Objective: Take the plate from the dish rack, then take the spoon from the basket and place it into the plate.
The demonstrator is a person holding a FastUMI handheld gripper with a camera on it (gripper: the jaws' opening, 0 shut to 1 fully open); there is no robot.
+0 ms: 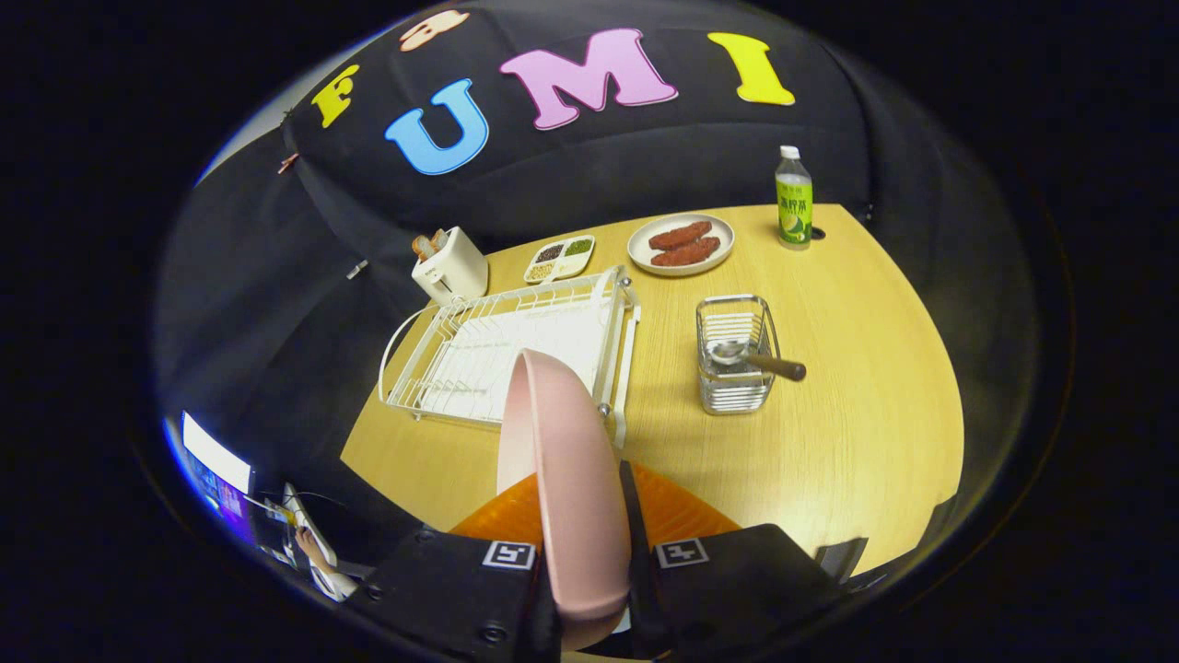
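A pink plate (pixel 562 460) stands on edge between my fingers, and my gripper (pixel 582 562) is shut on its rim, holding it above the table. Beyond it lies the white wire dish rack (pixel 442 359), with nothing standing in it. To the right of the rack sits a small wire basket (pixel 734 354). A spoon (pixel 751 357) rests across the basket, its metal bowl inside and its dark wooden handle sticking out over the right rim.
On the far side of the wooden table (pixel 857 368) stand a white toaster (pixel 451 265), a small divided dish (pixel 560 257), a plate with two reddish pieces of food (pixel 682 244) and a green-labelled bottle (pixel 793 199). An orange mat (pixel 672 511) lies under my fingers.
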